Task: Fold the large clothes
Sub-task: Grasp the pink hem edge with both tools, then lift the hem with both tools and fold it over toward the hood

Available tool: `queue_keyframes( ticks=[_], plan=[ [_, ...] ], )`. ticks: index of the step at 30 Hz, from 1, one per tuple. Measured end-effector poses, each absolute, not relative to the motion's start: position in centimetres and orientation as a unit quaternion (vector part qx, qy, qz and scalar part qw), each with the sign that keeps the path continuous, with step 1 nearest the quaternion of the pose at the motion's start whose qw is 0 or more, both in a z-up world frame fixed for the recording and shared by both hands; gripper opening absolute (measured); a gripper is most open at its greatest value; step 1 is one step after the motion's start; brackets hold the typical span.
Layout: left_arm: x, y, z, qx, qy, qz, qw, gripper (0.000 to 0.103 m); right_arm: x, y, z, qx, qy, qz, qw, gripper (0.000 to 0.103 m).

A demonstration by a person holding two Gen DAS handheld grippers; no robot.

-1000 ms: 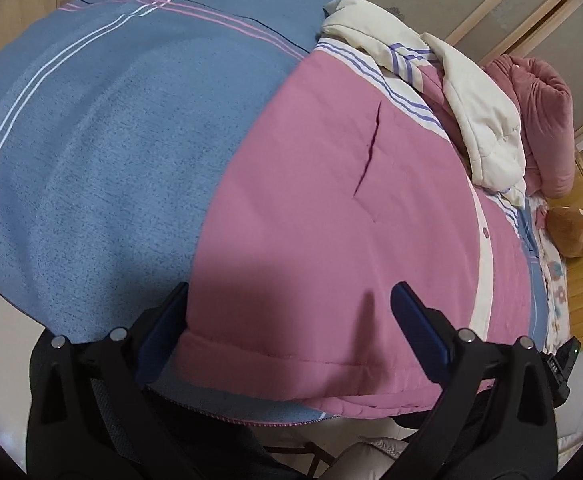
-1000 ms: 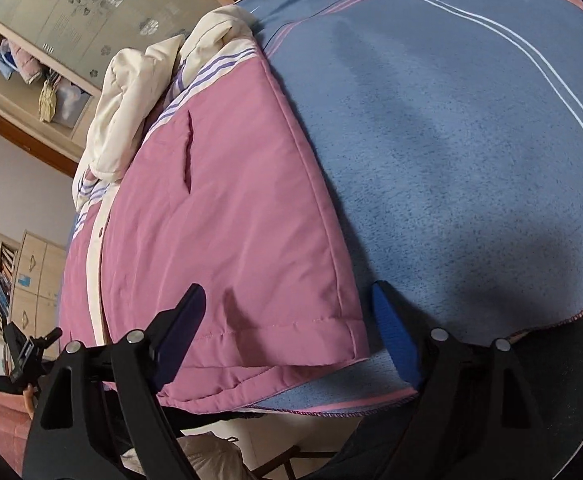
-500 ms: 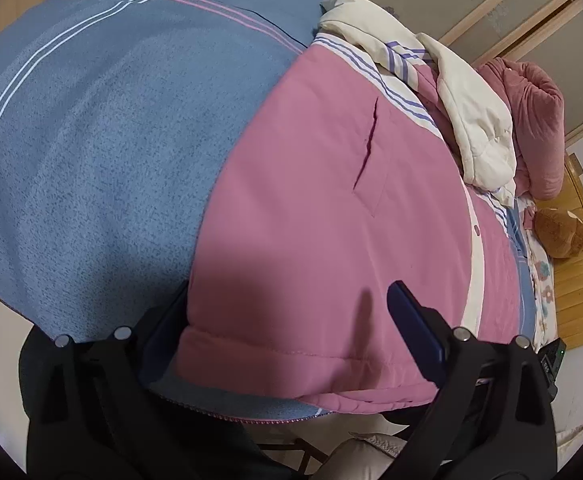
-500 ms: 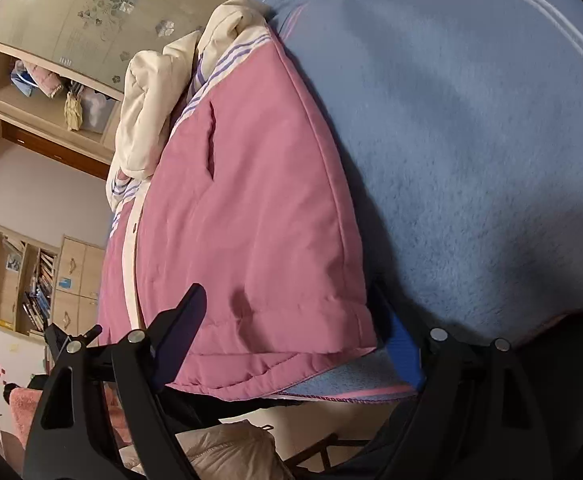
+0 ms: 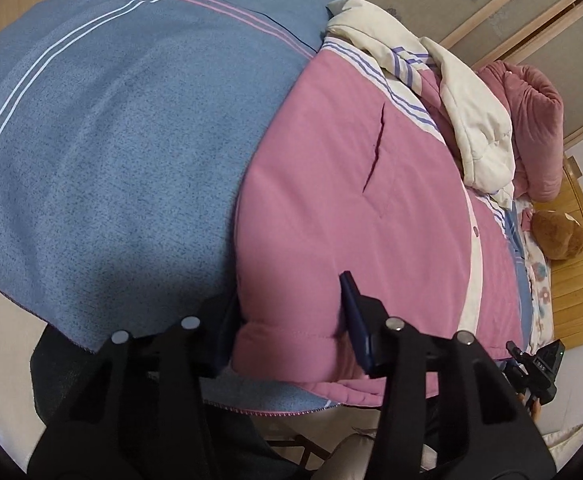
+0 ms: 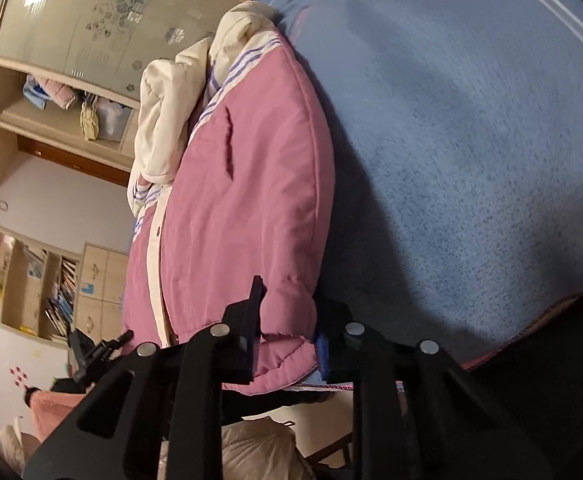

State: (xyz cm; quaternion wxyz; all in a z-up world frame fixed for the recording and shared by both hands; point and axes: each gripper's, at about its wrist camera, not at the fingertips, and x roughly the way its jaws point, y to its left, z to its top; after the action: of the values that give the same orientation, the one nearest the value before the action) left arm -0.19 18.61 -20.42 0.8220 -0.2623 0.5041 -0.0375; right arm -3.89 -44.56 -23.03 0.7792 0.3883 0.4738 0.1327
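Observation:
A large pink padded jacket (image 5: 355,216) with a cream hood and purple stripes lies on a blue blanket (image 5: 103,152) on the bed; it also shows in the right wrist view (image 6: 247,208). My left gripper (image 5: 287,320) is shut on the jacket's bottom hem at its near left corner. My right gripper (image 6: 287,320) is shut on the same hem at the corner next to the blanket (image 6: 471,160). Both pinch a thick fold of pink fabric at the bed's near edge.
A dark pink pillow (image 5: 531,120) and a brown plush toy (image 5: 555,236) lie by the wooden headboard (image 5: 579,280). Wardrobe doors (image 6: 91,20) and shelves (image 6: 31,280) stand beyond the bed. A padded beige item (image 6: 259,452) lies on the floor below the bed edge.
Both grippers were open around the jacket's hem; now both have closed on it, bunching the pink fabric between the fingers.

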Motion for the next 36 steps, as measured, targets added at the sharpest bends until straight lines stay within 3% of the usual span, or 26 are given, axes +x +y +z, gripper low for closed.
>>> queue_keyframes(
  ticks=[8, 10, 16, 19, 20, 22, 23, 24, 26, 27, 30, 36],
  plan=[
    [-0.5, 18.4, -19.7, -0.262, 0.498, -0.048, 0.825, 0.05, -3.8, -44.2, -21.2, 0.375, 0.462, 0.138, 0.792, 0.026],
    [-0.5, 18.4, -19.8, -0.261, 0.498, -0.05, 0.825, 0.056, -3.7, -44.2, -21.2, 0.368, 0.465, 0.128, 0.795, 0.033],
    [-0.5, 18.3, -19.9, -0.262, 0.498, -0.052, 0.825, 0.059, -3.7, -44.4, -21.7, 0.379, 0.464, 0.121, 0.792, 0.034],
    [-0.3, 17.8, -19.9, -0.253, 0.499, -0.054, 0.827, 0.059, -3.4, -43.4, -22.0, 0.364, 0.472, 0.121, 0.794, 0.043],
    [-0.1, 17.5, -20.0, -0.246, 0.501, -0.051, 0.828, 0.059, -3.1, -42.8, -22.4, 0.342, 0.486, 0.113, 0.796, 0.05],
    [-0.1, 17.4, -20.1, -0.245, 0.503, -0.048, 0.828, 0.058, -2.7, -41.7, -23.0, 0.31, 0.501, 0.096, 0.802, 0.051],
    [-0.1, 17.6, -20.1, -0.248, 0.503, -0.047, 0.827, 0.05, -2.6, -41.4, -23.0, 0.304, 0.501, 0.093, 0.805, 0.05],
    [-0.1, 17.8, -20.0, -0.257, 0.501, -0.05, 0.825, 0.039, -2.6, -41.4, -22.9, 0.307, 0.497, 0.097, 0.806, 0.037],
    [-0.2, 18.4, -19.5, -0.283, 0.491, -0.069, 0.821, 0.03, -2.5, -41.6, -22.2, 0.325, 0.487, 0.129, 0.8, 0.017],
    [-0.1, 18.6, -19.1, -0.298, 0.483, -0.085, 0.819, 0.025, -2.5, -41.9, -21.4, 0.34, 0.474, 0.159, 0.796, 0.013],
    [0.9, 18.6, -17.5, -0.326, 0.461, -0.129, 0.815, 0.02, -2.0, -42.7, -18.5, 0.379, 0.42, 0.226, 0.793, 0.01],
    [4.5, 17.8, -12.1, -0.374, 0.387, -0.235, 0.81, 0.019, 3.0, -42.9, -12.7, 0.403, 0.342, 0.301, 0.794, 0.01]
  ],
)
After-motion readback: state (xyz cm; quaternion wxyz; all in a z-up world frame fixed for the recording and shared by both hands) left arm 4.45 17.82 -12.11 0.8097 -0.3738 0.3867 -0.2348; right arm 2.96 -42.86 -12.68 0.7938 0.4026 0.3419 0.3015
